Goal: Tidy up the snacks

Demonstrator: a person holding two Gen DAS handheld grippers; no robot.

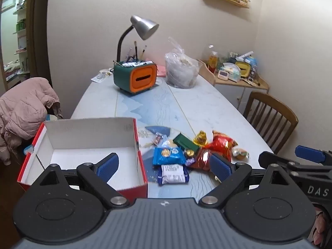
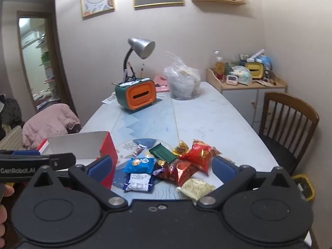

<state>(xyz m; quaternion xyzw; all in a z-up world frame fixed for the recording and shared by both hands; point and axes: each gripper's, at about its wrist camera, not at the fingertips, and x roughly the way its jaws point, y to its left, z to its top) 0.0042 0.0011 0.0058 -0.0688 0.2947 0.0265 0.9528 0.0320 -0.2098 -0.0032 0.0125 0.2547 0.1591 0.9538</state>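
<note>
Both grippers over near edge of counter (image 1: 207, 108), tilted down, nothing between jaws. Left gripper (image 1: 164, 166): jaws wide, empty. Right gripper (image 2: 161, 167): jaws wide, empty.

Snack pile sits mid-counter near front edge, just R of red cardboard box (image 1: 87, 145) (white inside, open top, nothing visible in it). Pile, touching/overlapping: blue biscuit pack (image 1: 168, 155), white-label pack (image 1: 173, 173) just in front of it, dark green flat pack (image 1: 183, 142), yellow candy pouch (image 1: 200, 139), two red foil bags (image 2: 199, 153) + (image 2: 179, 170), pale yellow bag (image 2: 196, 187) nearest right gripper, small wrapped candies (image 1: 189, 153) in between (labels too blurred to read).

Surroundings, well behind pile: green/orange tissue box (image 1: 134, 77) w/ pens on top, silver desk lamp (image 1: 144, 28) rising behind it, clear plastic bag (image 1: 181, 70) to its R. Wooden chair (image 2: 288, 120) at counter's R side; pink jacket (image 1: 22, 112) off L side; cluttered side cabinet (image 2: 249, 87) in corner.

Box's R wall stands between its interior and pile.
</note>
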